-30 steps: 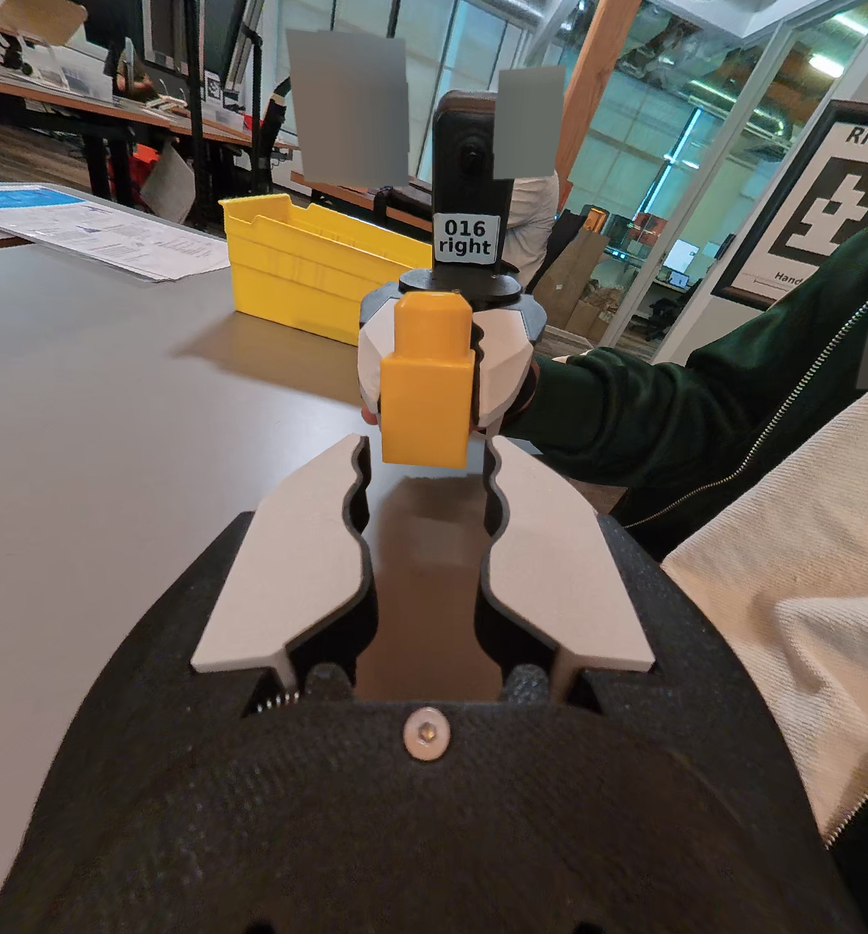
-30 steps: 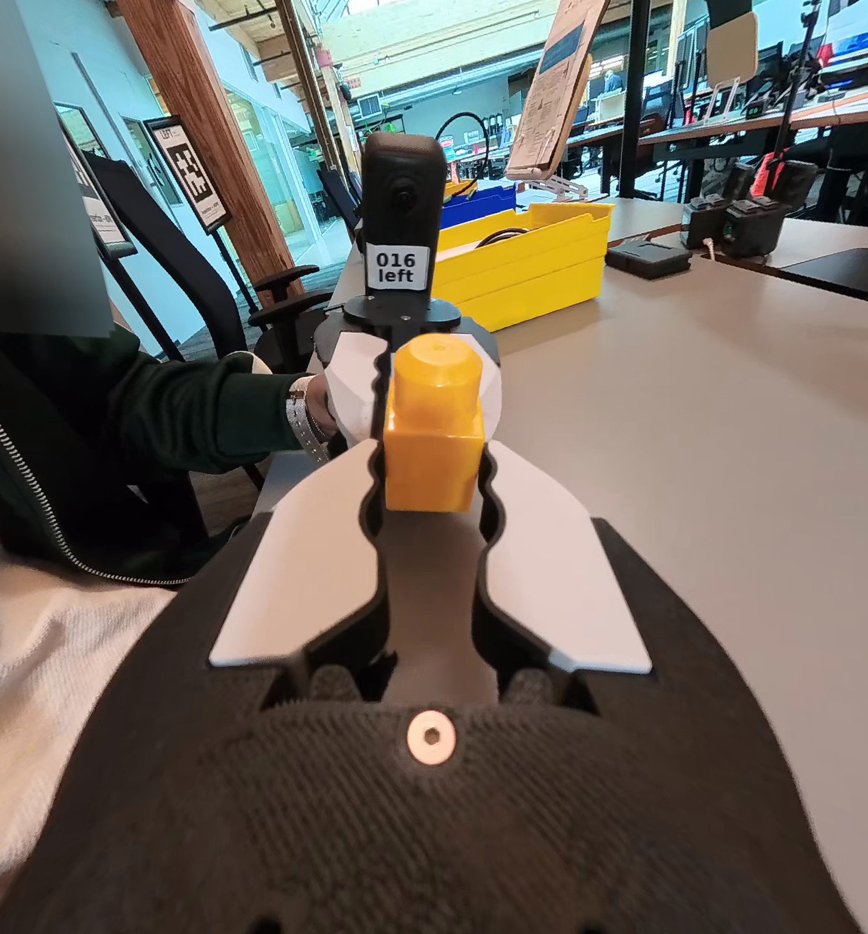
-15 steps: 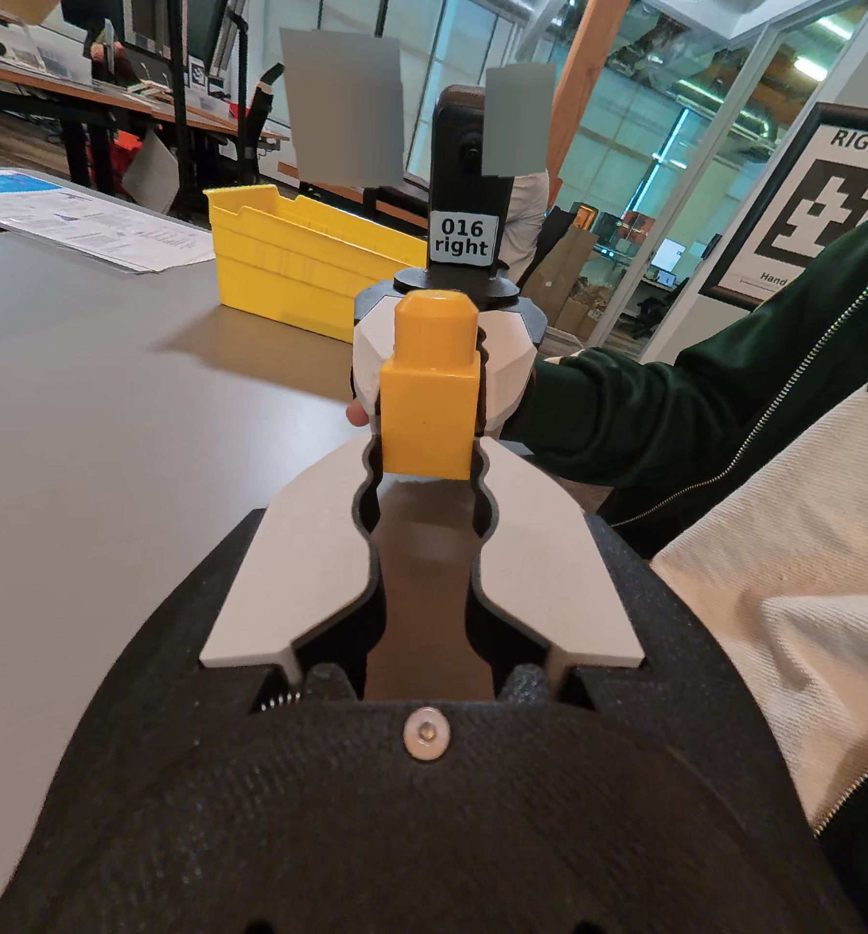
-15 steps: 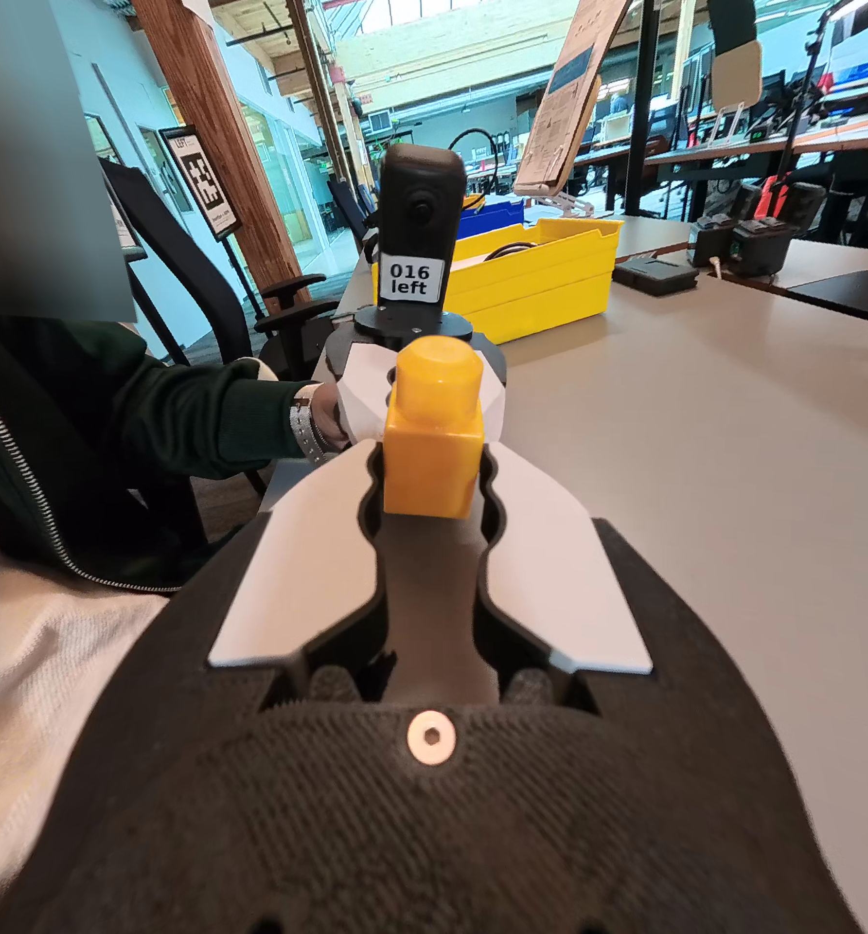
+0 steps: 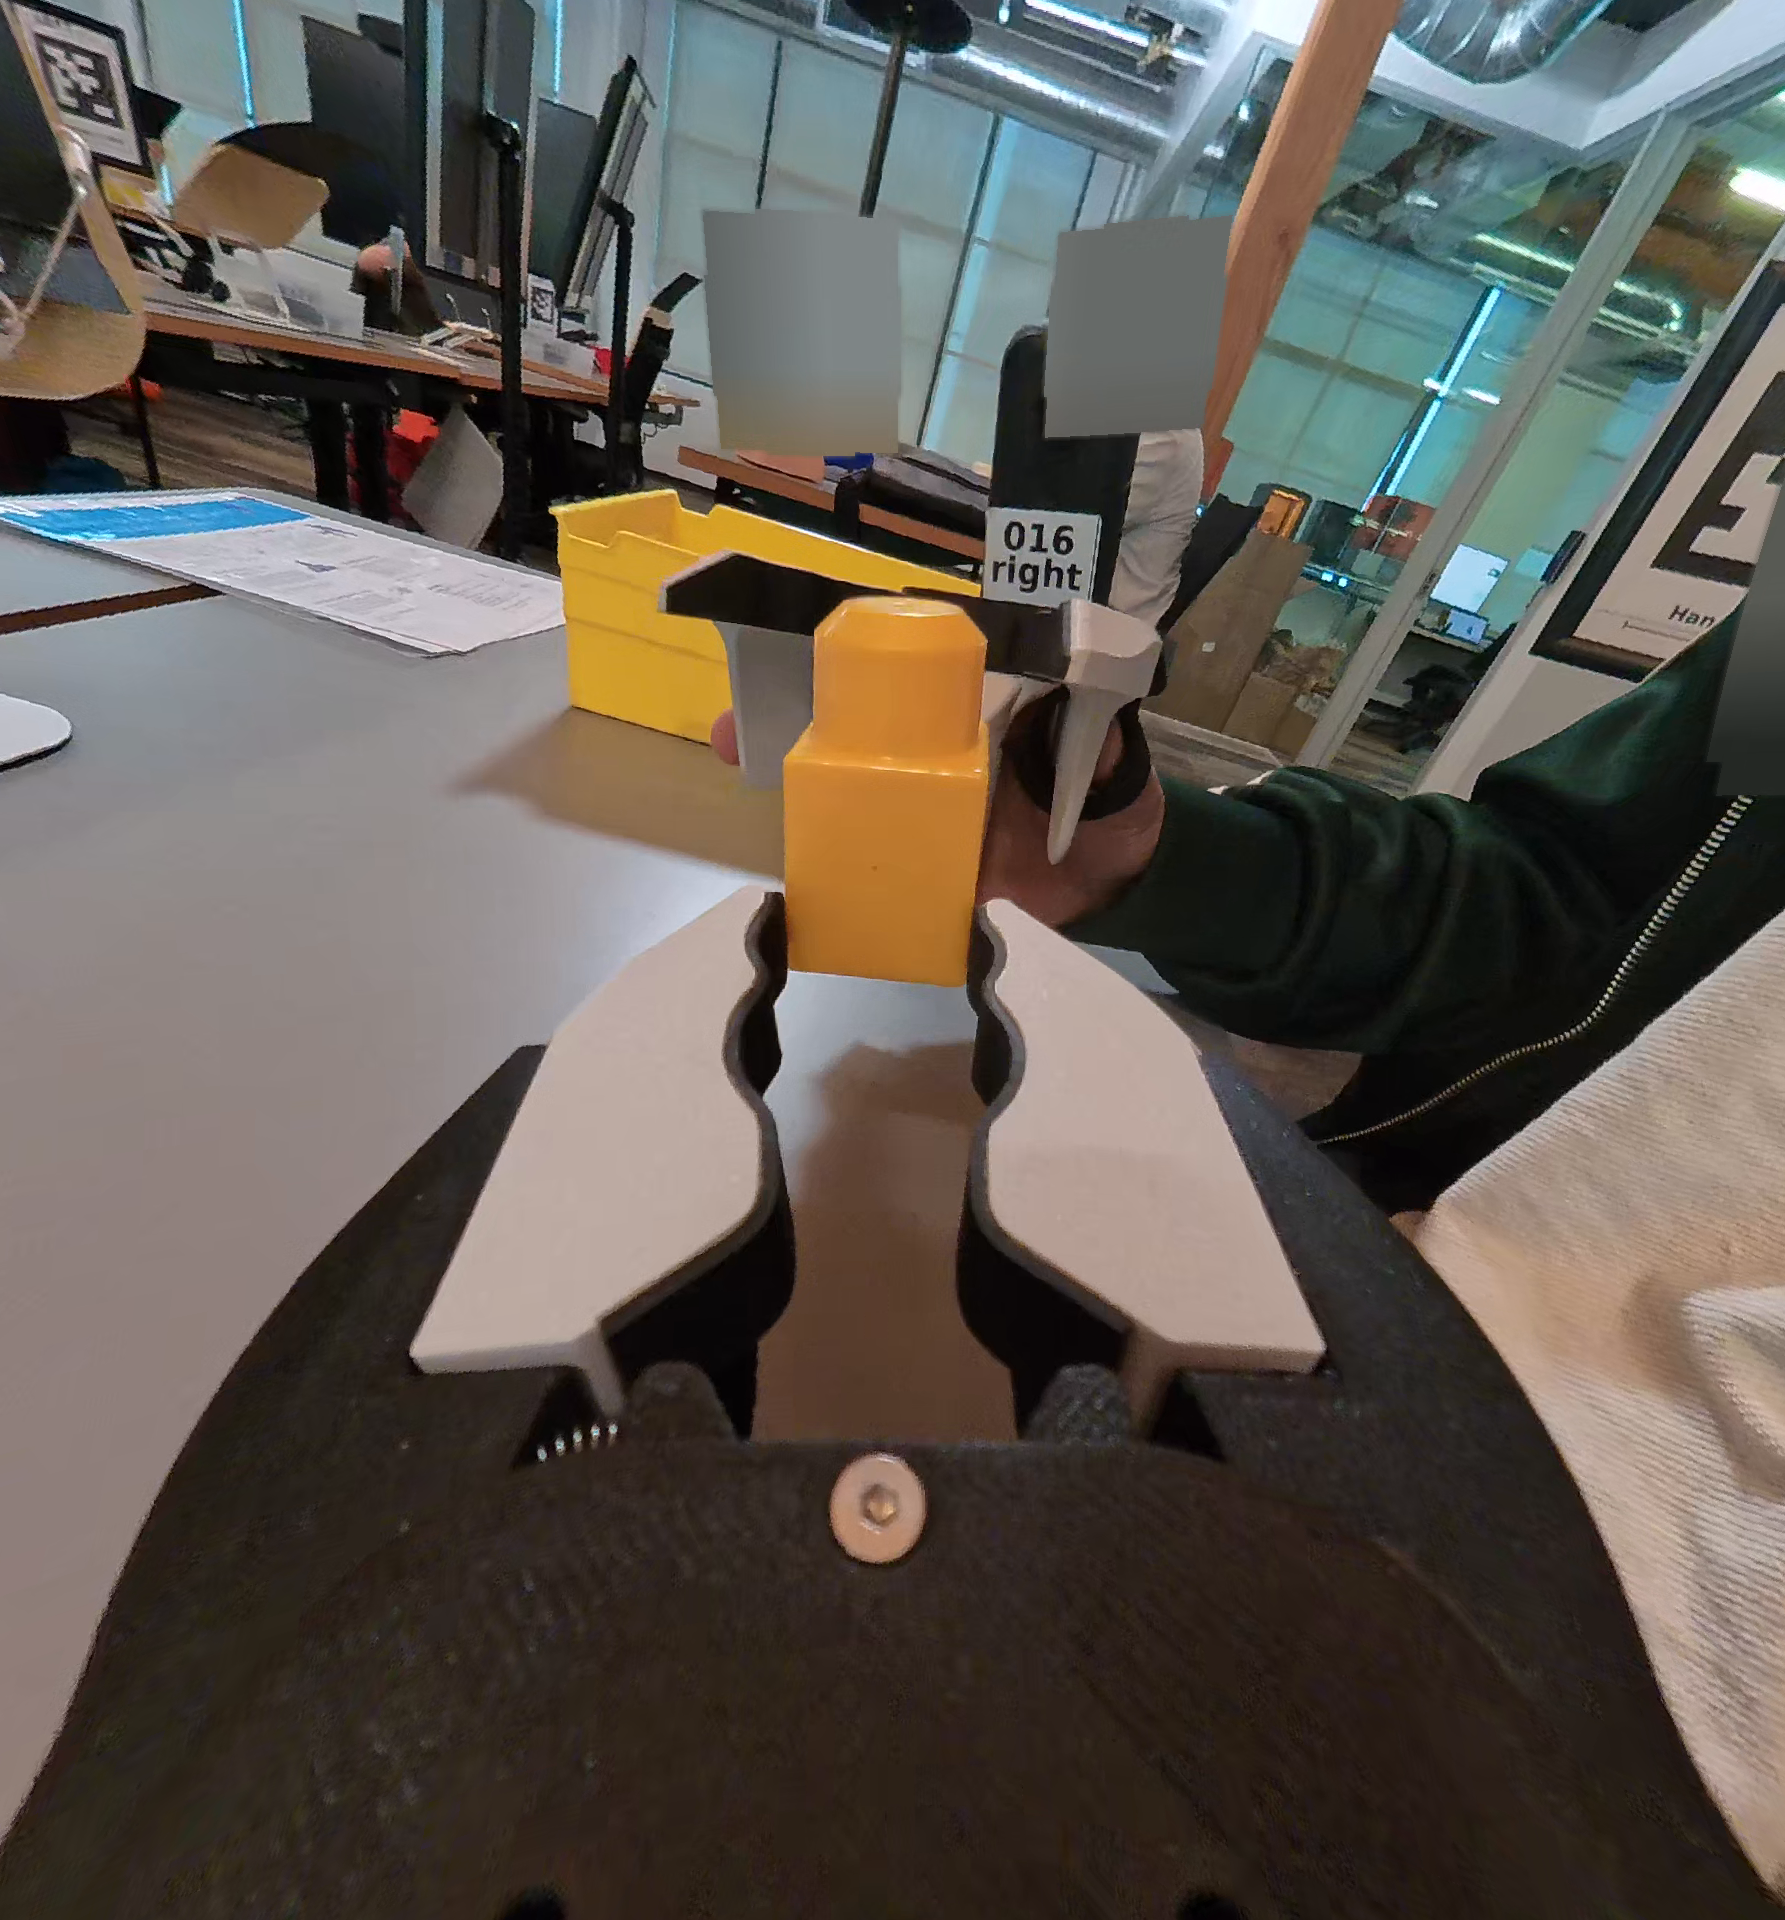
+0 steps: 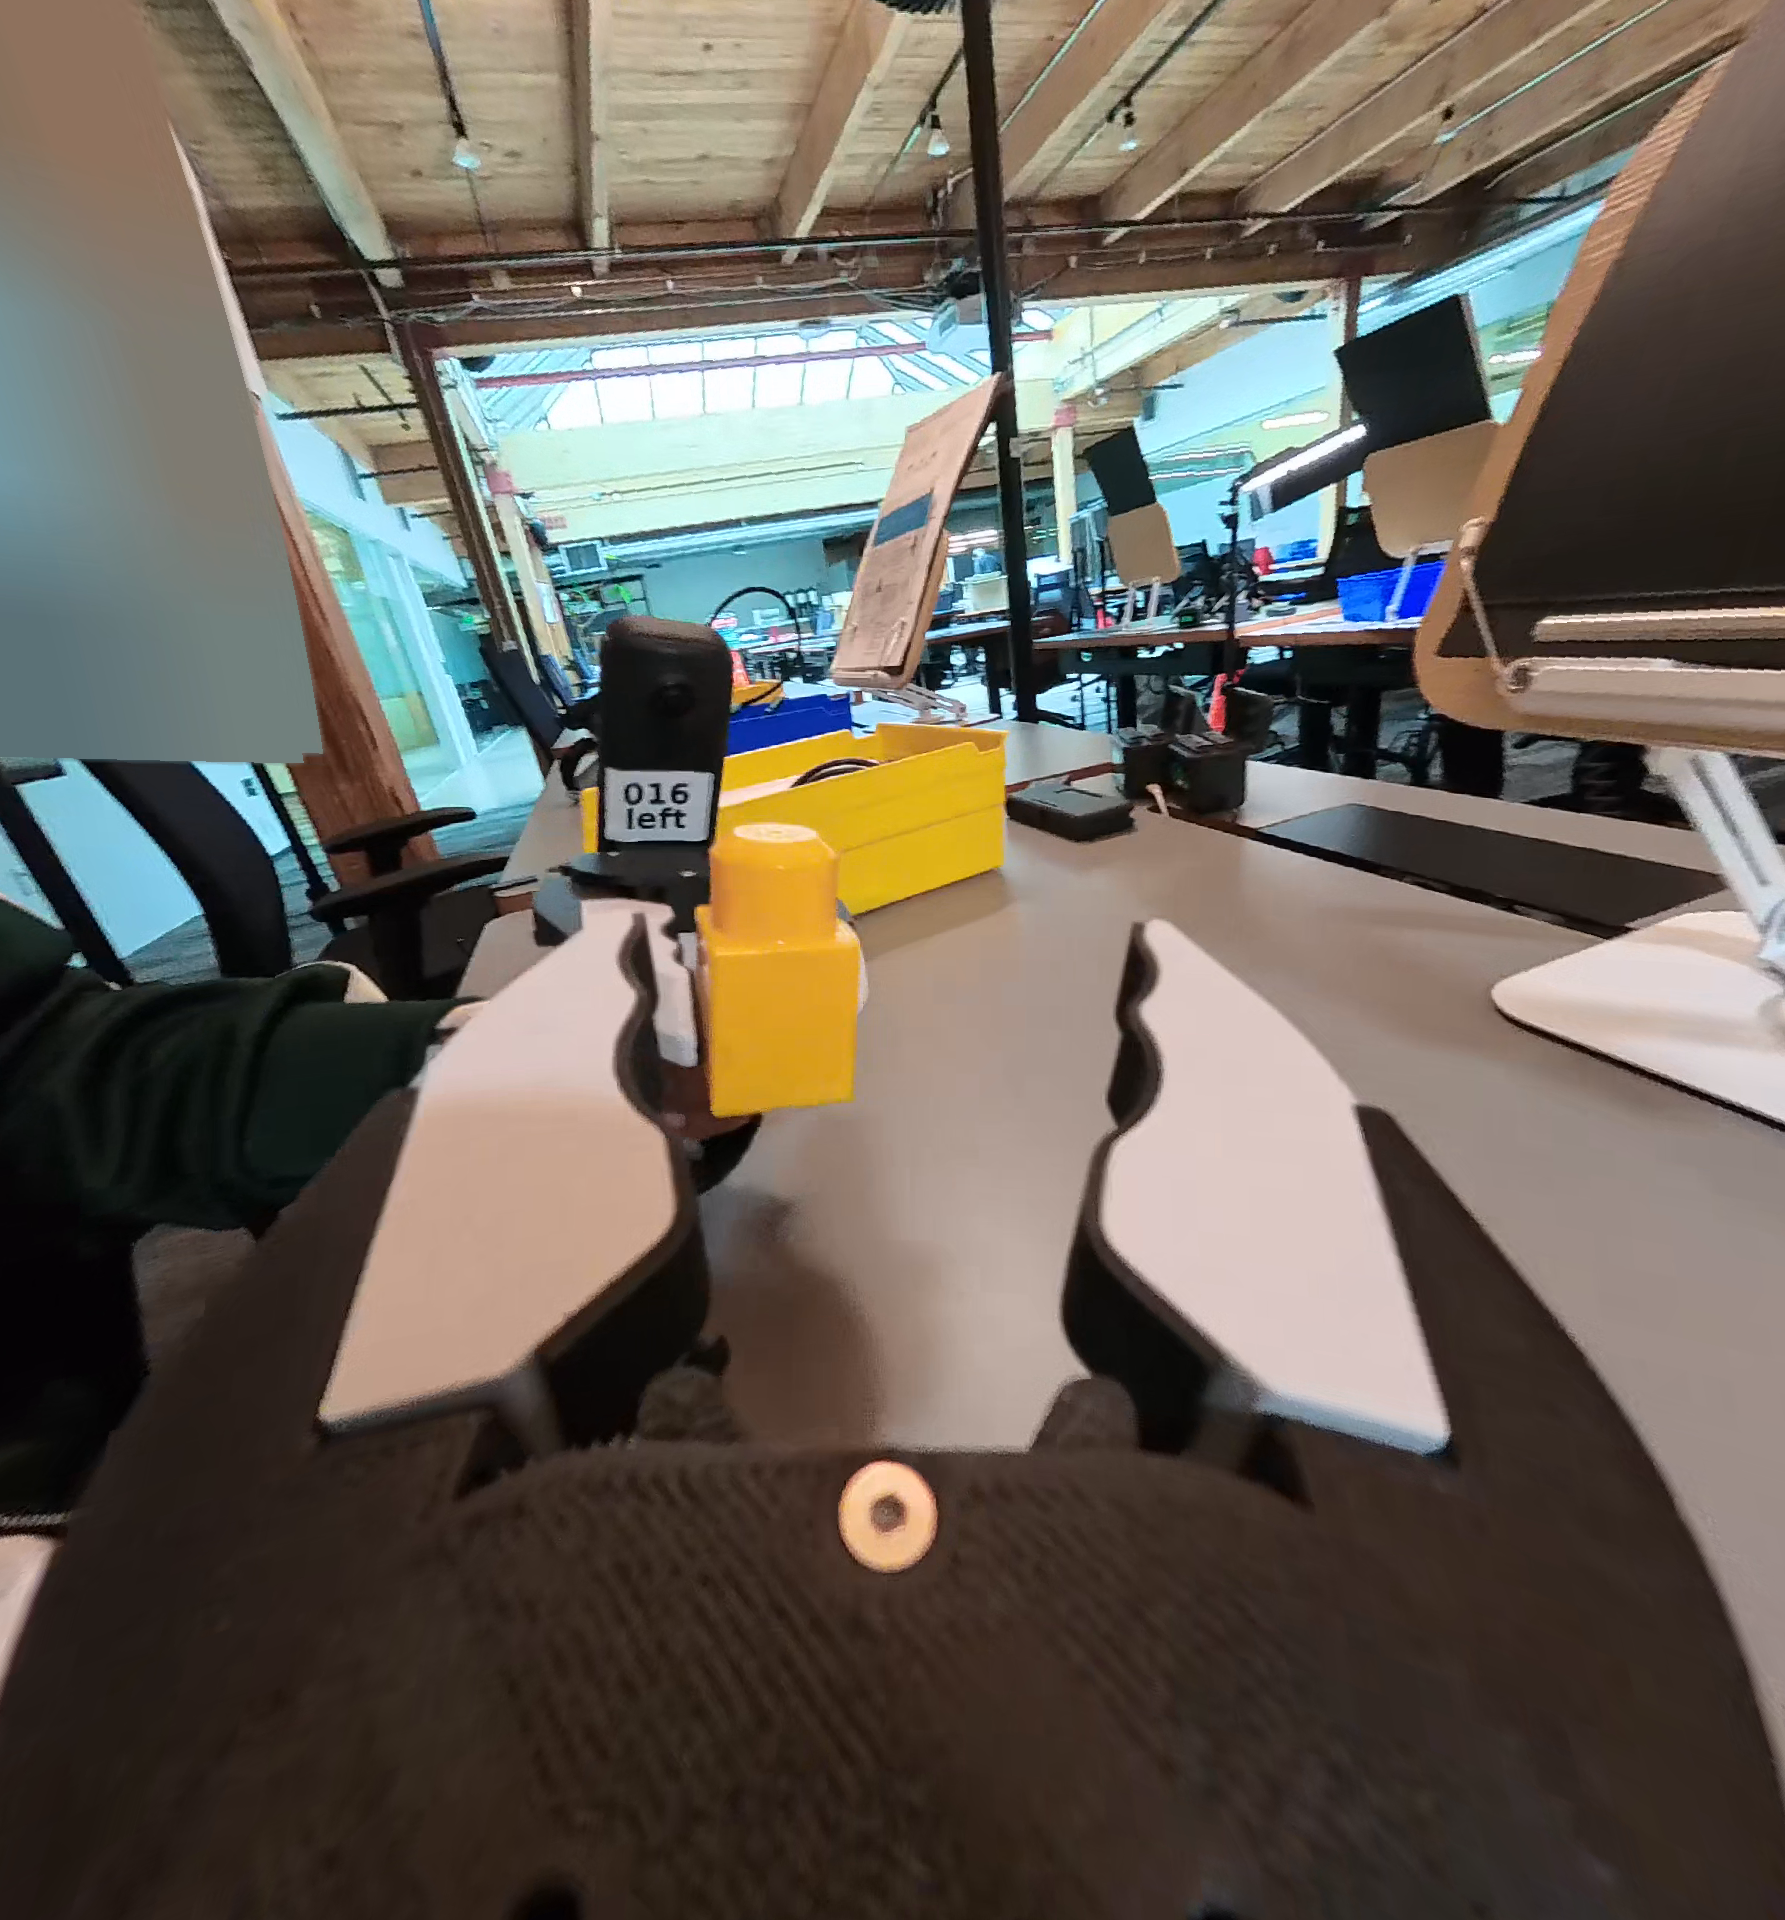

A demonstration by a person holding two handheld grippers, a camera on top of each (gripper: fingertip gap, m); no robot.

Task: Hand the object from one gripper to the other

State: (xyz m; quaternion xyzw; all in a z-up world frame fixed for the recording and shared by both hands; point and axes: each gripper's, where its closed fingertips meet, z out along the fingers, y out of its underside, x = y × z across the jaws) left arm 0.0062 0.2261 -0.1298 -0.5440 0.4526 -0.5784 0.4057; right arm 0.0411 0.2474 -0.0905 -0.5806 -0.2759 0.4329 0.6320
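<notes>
block (image 5: 883,831): smooth yellow plastic, faint sheen;
my left gripper (image 5: 875,935): matt pale fingers (image 5: 639,1122), rough black body;
table (image 5: 192,935): smooth matt grey

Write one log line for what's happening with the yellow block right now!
step: handover | yellow block: held above grey table | left gripper: shut on block | right gripper: open, block outside its jaws
</notes>
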